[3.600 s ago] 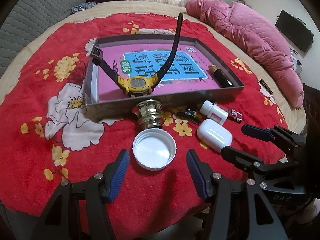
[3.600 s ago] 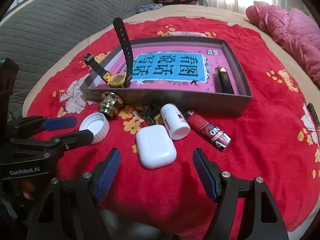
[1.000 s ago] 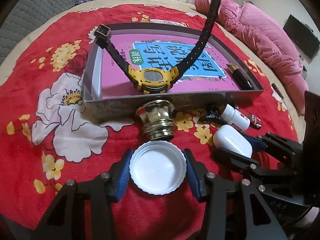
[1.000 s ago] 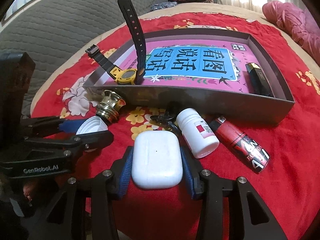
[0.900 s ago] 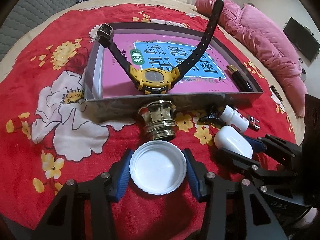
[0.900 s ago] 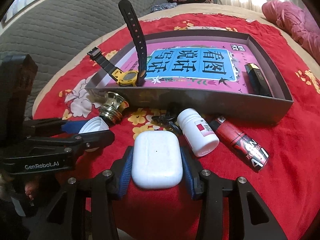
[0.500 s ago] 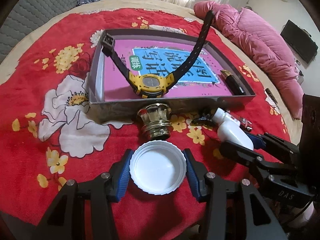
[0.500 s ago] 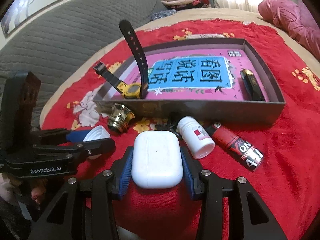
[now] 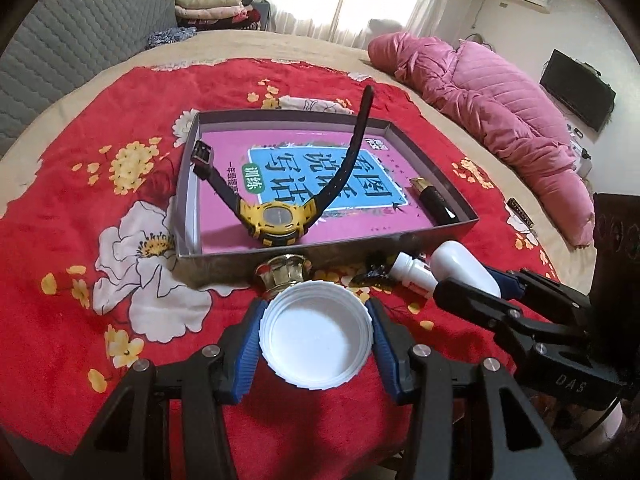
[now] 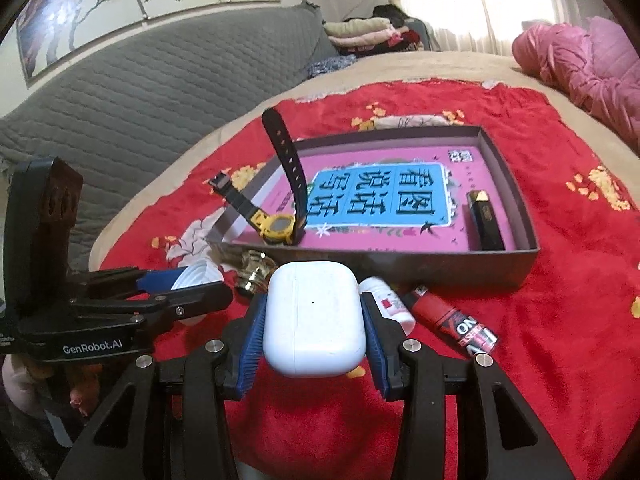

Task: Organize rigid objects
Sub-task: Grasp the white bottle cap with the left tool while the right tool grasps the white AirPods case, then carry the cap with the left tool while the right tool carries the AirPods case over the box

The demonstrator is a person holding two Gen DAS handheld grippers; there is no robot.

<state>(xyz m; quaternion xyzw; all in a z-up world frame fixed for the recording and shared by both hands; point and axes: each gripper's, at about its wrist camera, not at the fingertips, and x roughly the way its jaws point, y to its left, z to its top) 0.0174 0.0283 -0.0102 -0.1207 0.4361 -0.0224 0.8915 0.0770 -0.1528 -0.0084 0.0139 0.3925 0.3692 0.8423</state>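
Observation:
My left gripper point(image 9: 316, 338) is shut on a white plastic lid point(image 9: 316, 338) and holds it above the red cloth, in front of the grey box point(image 9: 320, 252). My right gripper point(image 10: 314, 318) is shut on a white earbud case point(image 10: 314, 318), lifted off the cloth; it also shows in the left wrist view point(image 9: 464, 268). The box holds a yellow watch point(image 9: 276, 218) with black straps and a black lipstick tube point(image 9: 434, 200). A brass knob point(image 9: 284, 274), a white pill bottle point(image 10: 386, 304), a red lighter point(image 10: 452, 320) and a small black item point(image 9: 374, 274) lie on the cloth before the box.
The red flowered cloth point(image 9: 100, 208) covers a bed. A pink quilt point(image 9: 500, 104) lies at the far right, folded clothes point(image 9: 212, 4) at the back, a grey padded headboard point(image 10: 140, 92) on the left. A small dark object point(image 9: 520, 210) lies right of the box.
Both grippers closed on their objects between 3.6 s and 1 s ago. Since then both have risen and pulled back, lifting the lid and the earbud case off the cloth.

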